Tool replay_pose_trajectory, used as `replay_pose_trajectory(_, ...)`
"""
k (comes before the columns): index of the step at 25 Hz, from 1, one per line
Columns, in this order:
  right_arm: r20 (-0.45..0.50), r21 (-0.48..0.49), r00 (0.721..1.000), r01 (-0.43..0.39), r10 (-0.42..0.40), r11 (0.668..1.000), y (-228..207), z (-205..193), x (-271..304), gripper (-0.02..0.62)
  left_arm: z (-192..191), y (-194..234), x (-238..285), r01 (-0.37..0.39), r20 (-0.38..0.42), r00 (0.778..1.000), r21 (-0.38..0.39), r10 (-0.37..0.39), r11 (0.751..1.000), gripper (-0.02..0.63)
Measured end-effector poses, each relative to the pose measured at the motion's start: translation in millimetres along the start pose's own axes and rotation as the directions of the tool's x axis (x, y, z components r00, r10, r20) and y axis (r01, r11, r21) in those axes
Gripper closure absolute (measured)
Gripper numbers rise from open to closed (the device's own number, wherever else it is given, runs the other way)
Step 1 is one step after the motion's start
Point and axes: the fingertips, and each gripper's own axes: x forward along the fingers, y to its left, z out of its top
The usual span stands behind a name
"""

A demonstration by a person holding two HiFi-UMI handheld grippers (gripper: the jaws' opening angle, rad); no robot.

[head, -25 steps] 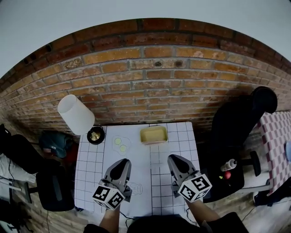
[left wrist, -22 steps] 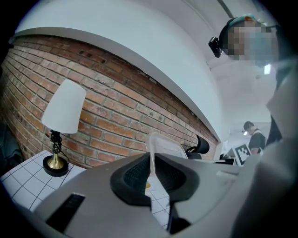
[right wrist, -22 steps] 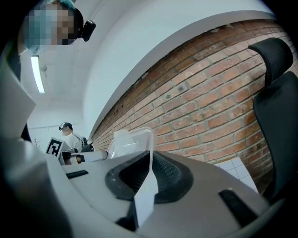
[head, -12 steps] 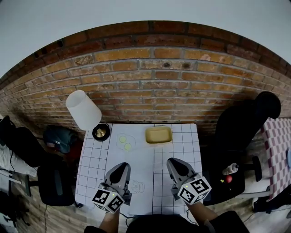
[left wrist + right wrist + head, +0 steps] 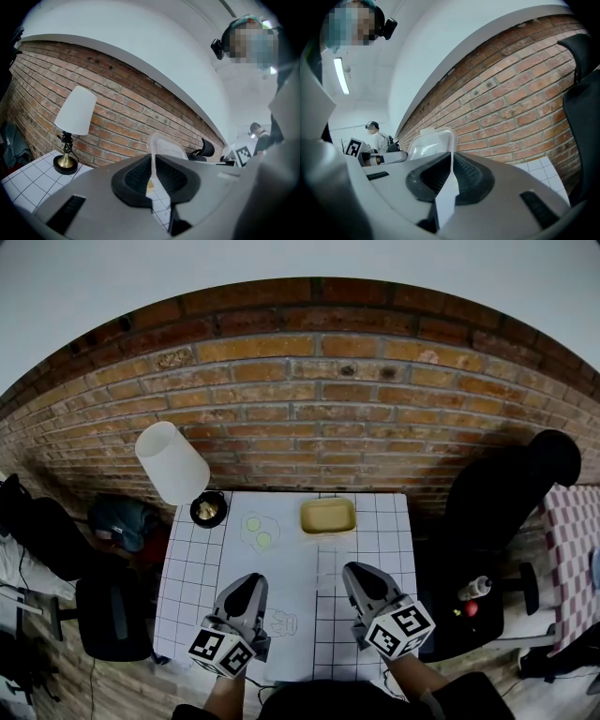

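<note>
Left gripper: fingers pressed together on the thin edge of a clear plastic lid, which rises above them. Right gripper: fingers likewise clamped on a clear plastic lid edge; cannot tell if it is the same 1. Both hover over the checkered table. Yellow tray at 12 o'clock, lamp at 10 o'clock, black chair at 2 o'clock.
</note>
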Motion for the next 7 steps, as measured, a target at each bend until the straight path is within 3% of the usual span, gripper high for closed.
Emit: replay_pose_trajectory(7,-0.002,0.004,1.000,0.006,-0.006,1.000,-2.6,-0.7,6.3,0.578,1.7,6.9,6.8,0.005,0.002,1.000,-0.003,-0.005,1.000,0.572)
